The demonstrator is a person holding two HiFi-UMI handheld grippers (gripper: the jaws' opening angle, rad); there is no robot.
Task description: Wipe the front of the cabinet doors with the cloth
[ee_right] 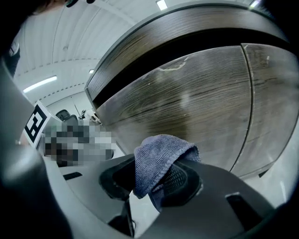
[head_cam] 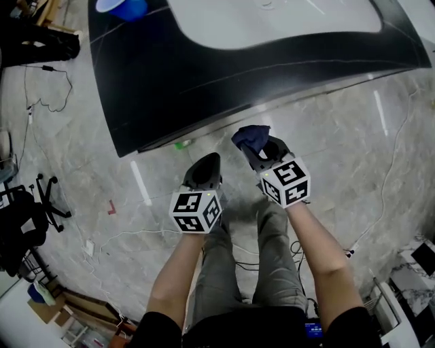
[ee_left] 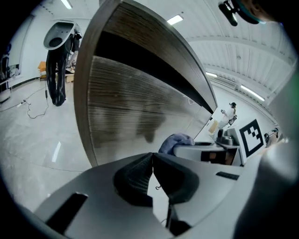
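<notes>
A blue cloth [ee_right: 156,161] is bunched between the jaws of my right gripper [ee_right: 156,179], which is shut on it; in the head view the cloth [head_cam: 250,136] sticks out ahead of that gripper [head_cam: 262,146], a short way from the cabinet base. The wood-grain cabinet doors [ee_right: 196,107] fill the right gripper view, with a vertical seam between two doors at the right. My left gripper [ee_left: 152,170] is shut with nothing in it, its pads pressed together, facing the left end of the cabinet front [ee_left: 135,112]. In the head view it [head_cam: 207,166] hangs beside the right one.
The cabinet's dark curved top [head_cam: 204,75] carries a blue cup [head_cam: 122,7] at its far left. Cables [head_cam: 47,81] trail on the marble floor at left, near an office chair [head_cam: 27,211]. More cables and boxes lie by my feet at lower right.
</notes>
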